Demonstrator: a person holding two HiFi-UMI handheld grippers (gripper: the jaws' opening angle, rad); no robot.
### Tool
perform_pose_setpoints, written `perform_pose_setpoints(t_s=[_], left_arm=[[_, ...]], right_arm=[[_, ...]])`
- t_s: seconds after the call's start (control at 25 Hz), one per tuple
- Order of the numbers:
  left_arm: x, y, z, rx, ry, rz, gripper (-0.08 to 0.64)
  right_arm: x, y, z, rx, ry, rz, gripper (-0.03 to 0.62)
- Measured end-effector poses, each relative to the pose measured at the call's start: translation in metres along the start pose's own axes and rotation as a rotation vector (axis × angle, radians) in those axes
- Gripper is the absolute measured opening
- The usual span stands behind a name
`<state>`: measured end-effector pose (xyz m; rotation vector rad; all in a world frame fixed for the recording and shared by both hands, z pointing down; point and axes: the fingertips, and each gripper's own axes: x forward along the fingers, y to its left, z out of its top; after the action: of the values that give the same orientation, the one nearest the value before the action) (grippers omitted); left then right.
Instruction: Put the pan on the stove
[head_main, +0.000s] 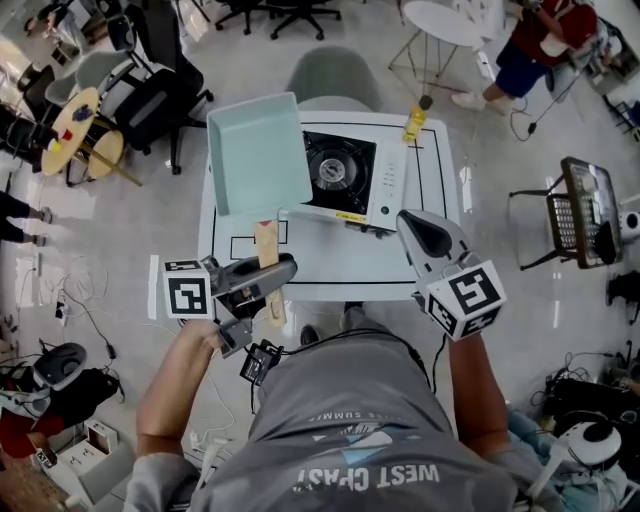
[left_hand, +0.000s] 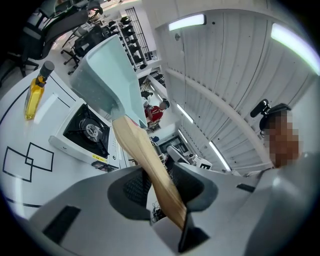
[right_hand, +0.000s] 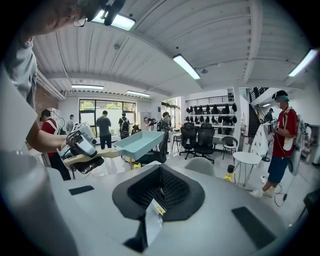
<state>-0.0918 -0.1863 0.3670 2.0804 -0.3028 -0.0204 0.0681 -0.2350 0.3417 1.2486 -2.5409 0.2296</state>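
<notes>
Left tool (head_main: 272, 272) holds teal pan (head_main: 258, 152) aloft near stove (head_main: 340, 165).

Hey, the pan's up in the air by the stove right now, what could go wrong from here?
The pale teal square pan hangs from its wooden handle alone, clamped in the left gripper; it could twist or slip. It sits left of the black burner of the white portable stove; lowered there, it may land off-centre and tip. A wide swing might hit the yellow bottle beside the stove.
</notes>
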Motion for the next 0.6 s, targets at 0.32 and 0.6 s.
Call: perform_pose_setpoints(t_s=[0.32, 0.6], left_arm=[[0.018, 0.022, 0.008, -0.031, 0.016, -0.002, 0.127], [0.039, 0.045, 0.012, -0.043, 0.040, -0.001, 0.127]], right_arm=[[0.010, -0.015, -0.008, 0.019, 0.029, -0.002, 0.012], [0.018, -0.030, -0.022, 0.038, 0.056, -0.004, 0.012]])
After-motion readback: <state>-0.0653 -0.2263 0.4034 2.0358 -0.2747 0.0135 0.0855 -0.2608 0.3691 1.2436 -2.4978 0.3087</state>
